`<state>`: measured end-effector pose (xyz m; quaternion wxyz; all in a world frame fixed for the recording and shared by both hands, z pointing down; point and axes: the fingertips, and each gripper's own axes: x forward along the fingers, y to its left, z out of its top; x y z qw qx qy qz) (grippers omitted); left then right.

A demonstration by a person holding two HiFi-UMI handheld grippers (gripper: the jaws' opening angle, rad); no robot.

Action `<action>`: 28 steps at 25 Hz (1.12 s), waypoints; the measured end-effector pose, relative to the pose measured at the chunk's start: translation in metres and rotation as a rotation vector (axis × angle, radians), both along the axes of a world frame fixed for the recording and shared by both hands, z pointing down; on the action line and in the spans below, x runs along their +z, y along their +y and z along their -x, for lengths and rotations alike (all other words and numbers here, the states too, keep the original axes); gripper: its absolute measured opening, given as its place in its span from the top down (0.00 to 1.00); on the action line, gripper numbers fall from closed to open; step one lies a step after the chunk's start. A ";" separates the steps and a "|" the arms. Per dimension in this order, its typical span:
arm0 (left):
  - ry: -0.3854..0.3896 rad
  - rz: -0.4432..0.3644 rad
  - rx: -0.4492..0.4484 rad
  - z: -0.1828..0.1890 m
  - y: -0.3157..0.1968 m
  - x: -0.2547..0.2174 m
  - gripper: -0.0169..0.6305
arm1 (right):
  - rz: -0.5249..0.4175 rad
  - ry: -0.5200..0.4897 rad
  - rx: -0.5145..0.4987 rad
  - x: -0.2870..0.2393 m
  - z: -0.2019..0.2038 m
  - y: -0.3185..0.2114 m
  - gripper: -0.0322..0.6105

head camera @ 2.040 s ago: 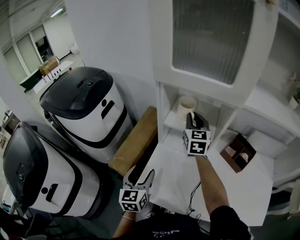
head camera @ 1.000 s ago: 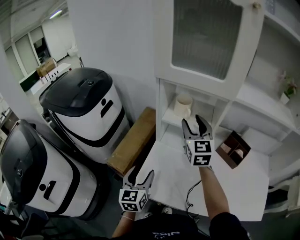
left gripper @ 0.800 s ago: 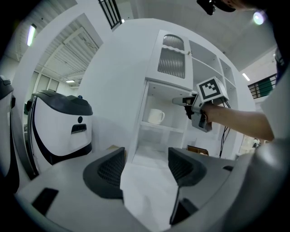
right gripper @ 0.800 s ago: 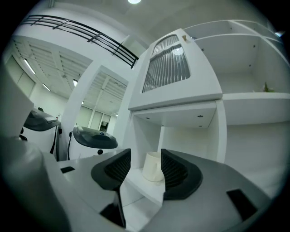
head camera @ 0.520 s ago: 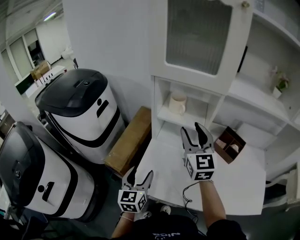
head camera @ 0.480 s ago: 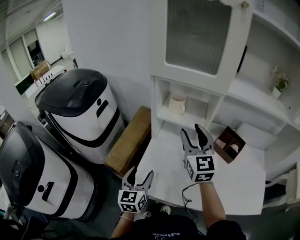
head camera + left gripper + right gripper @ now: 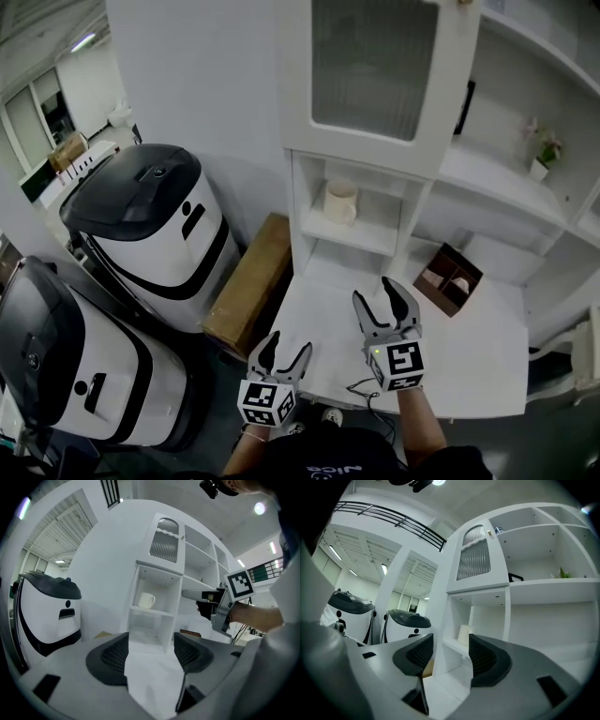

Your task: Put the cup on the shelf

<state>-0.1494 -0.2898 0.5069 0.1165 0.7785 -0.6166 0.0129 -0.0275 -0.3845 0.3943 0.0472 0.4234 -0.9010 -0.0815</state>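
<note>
Far beyond right gripper, jaws opening, cup sits shelved.

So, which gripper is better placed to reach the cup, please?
Probably the right gripper: over the table, nearer the cup, its empty jaws opening. The left gripper hangs back at the table's edge.

A cup stands on the white shelf, and a brown box sits on the table below.
</note>
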 end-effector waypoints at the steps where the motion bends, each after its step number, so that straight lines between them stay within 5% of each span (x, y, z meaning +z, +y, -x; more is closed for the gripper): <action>1: -0.002 -0.002 0.008 -0.002 0.000 0.000 0.51 | 0.006 0.007 0.003 0.005 -0.002 0.004 0.57; 19: -0.022 -0.021 0.184 -0.048 0.013 0.023 0.51 | 0.142 -0.009 0.058 0.103 -0.039 0.067 0.57; 28: -0.010 0.028 0.187 -0.053 0.020 0.053 0.51 | 0.243 0.051 0.132 0.157 -0.060 0.085 0.58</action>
